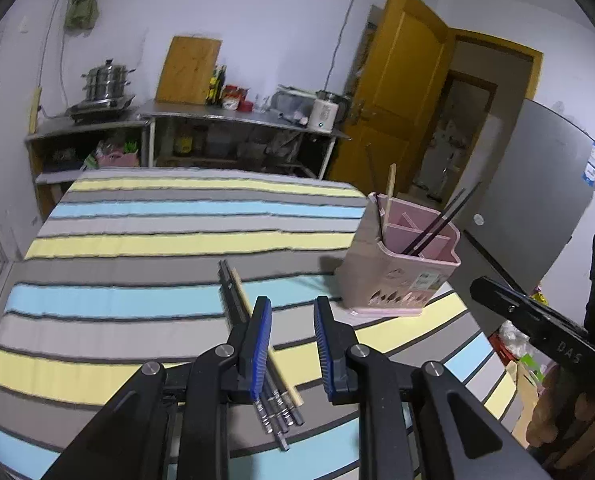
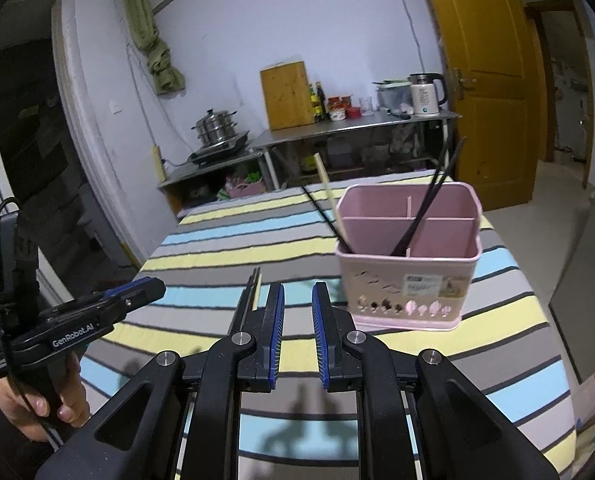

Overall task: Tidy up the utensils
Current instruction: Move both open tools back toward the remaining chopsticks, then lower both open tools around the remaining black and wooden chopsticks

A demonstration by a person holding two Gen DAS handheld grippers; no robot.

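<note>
The left tongs hang just above the striped tabletop with a fair gap between the blue pads and nothing held. The right tongs stand the same way in their own view, somewhat narrower, also empty.

The loose chopsticks are a small bundle, several dark ones with metal ends and one pale wooden one, lying flat on the cloth. In the left wrist view their long axis runs from far-left to near-right, slanting under the left pad, so that the near ends show in the gap between the pads and the far ends stick out beyond the left finger. The bundle thus crosses the line of the tongs at a shallow angle rather than lying square between the pads. From the right wrist view only the far tips of the chopsticks show, just left of the right tongs' left finger.

The pink holder stands upright ahead and to the right of the left tongs, near the table's right edge. It already has one pale stick in a left compartment and a dark pair leaning in another.

By my reading, the left tongs are the nearer and sit almost over the bundle. The grasp turns on that slant: the tongs would need to shift a little left, or turn, so both pads straddle the sticks across their length. The carry to the holder would then go forward and right.
</note>
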